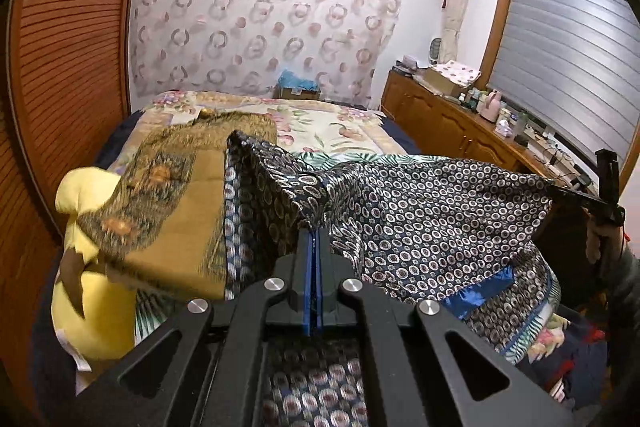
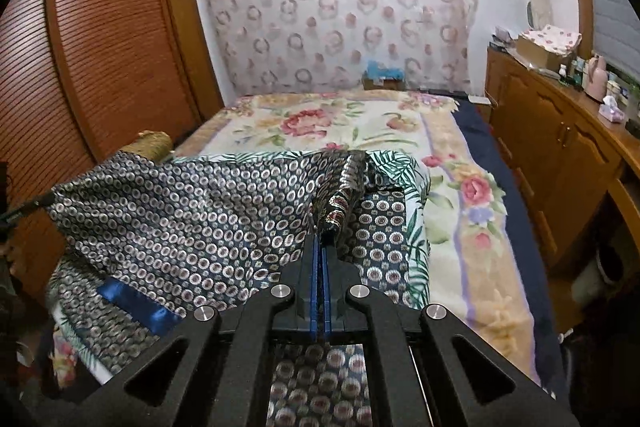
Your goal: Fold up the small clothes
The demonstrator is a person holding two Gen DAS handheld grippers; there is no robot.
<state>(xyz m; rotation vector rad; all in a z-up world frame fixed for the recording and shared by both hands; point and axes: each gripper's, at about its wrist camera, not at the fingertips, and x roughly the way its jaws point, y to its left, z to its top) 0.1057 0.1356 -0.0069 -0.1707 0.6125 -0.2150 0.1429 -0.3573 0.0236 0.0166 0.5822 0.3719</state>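
A dark blue silky garment with a pattern of small rings [image 1: 432, 215] [image 2: 180, 211] hangs stretched between my two grippers above the bed. My left gripper [image 1: 314, 229] is shut on one corner of it. My right gripper [image 2: 321, 233] is shut on the other corner; it also shows at the far right of the left wrist view [image 1: 560, 193]. The cloth sags in the middle, and its lower part with a bright blue band [image 2: 136, 305] rests on the bed. More of the same patterned cloth lies under both grippers.
The bed has a floral blanket [image 2: 472, 227] and a leaf-print cloth [image 2: 416, 259]. A folded gold patterned cloth [image 1: 180, 211] and a yellow plush toy [image 1: 92, 287] lie at the left. A slatted wooden wardrobe [image 2: 104, 47] stands left, a wooden cabinet [image 2: 560, 155] right.
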